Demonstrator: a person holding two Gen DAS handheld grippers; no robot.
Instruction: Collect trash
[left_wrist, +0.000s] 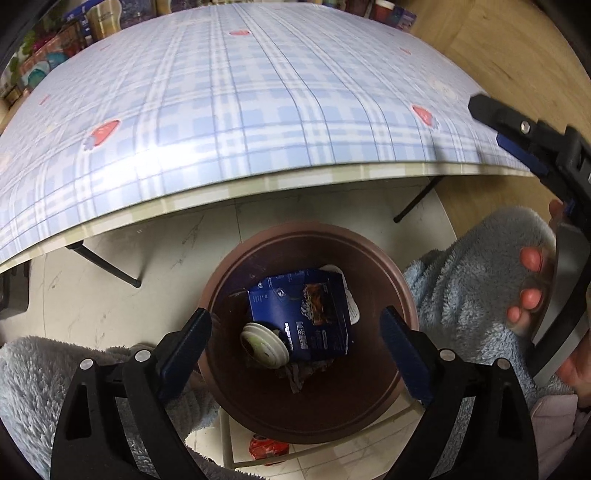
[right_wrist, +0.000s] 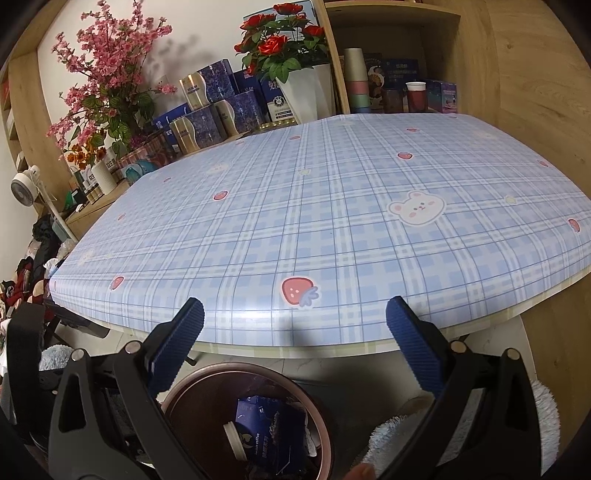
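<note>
Left wrist view showed the blue carton (left_wrist: 306, 314) and a round lid (left_wrist: 264, 343) lying in the brown bin (left_wrist: 391, 273) below the worktop's (left_wrist: 258, 110) near edge. Left gripper (left_wrist: 295, 339) and right gripper (right_wrist: 295, 332) fingers stood open, empty.

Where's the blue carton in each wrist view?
Left wrist: blue carton lies inside the brown bin, lower centre, beside a round lid.
Right wrist: bottom centre, same carton in the bin, partly shadowed.
Shared landmark: the plaid table's near edge above the bin.
</note>
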